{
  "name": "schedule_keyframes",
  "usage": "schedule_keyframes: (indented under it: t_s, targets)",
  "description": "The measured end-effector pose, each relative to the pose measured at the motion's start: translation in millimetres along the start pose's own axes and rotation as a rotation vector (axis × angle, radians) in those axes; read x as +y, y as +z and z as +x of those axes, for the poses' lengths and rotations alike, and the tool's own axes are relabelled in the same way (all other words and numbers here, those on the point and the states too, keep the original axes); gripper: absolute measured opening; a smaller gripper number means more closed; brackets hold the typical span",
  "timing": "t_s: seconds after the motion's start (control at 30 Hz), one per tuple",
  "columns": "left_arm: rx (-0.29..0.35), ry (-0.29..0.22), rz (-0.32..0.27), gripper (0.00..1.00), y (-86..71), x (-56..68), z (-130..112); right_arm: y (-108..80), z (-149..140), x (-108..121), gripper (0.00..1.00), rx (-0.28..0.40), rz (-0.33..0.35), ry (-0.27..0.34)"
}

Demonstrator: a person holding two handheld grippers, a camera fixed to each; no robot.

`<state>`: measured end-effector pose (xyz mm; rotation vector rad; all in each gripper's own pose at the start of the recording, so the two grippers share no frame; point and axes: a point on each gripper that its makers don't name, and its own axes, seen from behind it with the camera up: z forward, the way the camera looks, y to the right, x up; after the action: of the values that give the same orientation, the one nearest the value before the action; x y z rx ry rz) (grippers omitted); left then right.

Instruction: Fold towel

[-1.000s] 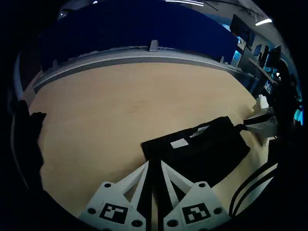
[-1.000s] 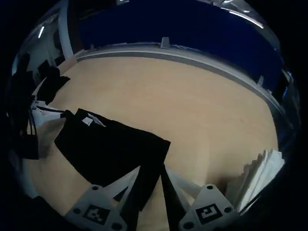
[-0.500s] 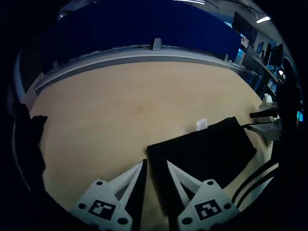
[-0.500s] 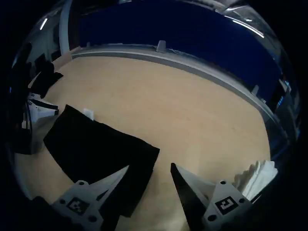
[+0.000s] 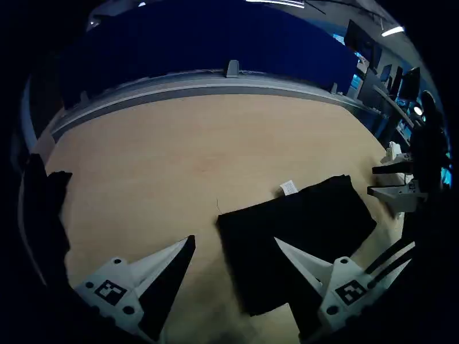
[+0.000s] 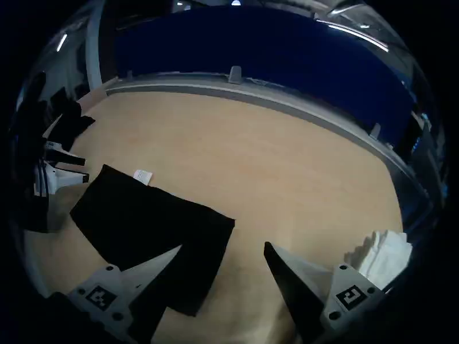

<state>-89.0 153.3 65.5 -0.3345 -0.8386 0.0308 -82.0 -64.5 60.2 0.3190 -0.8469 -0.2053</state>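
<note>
No readable text, white tag [image 5: 288,187] on black towel [image 5: 321,218] too small to read in either view

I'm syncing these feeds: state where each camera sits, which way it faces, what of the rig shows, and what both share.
Left gripper view: rides the left tongs, facing across the light wooden tabletop toward the dark blue partition; own white fingers open below, right tongs at the right edge.
Right gripper view: rides the right tongs, facing likewise; own fingers open below, left tongs at the left edge.
Both share the black rectangular towel, its white tag, tabletop, partition.
</note>
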Motion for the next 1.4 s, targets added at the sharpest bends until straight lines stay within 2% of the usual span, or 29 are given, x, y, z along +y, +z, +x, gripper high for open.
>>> schedule_keyframes:
  t_s: [0.3,0.67,0.87,1.1,1.23,1.4]
  targets:
    - [0.008,-0.035,-0.004,0.92,-19.5,3.9,-9.3,-17.5,-16.7,-5.9,1.0,-0.007,0.006,-0.002]
    - [0.021,-0.069,0.015,0.92,-59.8,4.1,-31.5,-50.0,-39.9,-7.7,1.0,-0.005,-0.003,0.029]
    - [0.029,-0.097,0.02,0.92,-73.9,5.1,-38.9,-60.7,-45.6,-8.3,1.0,0.0,0.001,0.034]
    - [0.044,-0.116,0.041,0.92,-87.2,3.3,-45.3,-63.0,-49.8,-17.5,1.0,0.003,0.037,0.002]
    - [0.054,-0.134,0.063,0.92,-102.1,-1.6,-53.7,-59.4,-54.2,-24.8,1.0,-0.004,0.067,-0.034]
    - [0.061,-0.179,0.104,0.92,-126.1,-12.9,-70.7,-52.4,-61.7,-37.5,1.0,-0.018,0.123,-0.086]
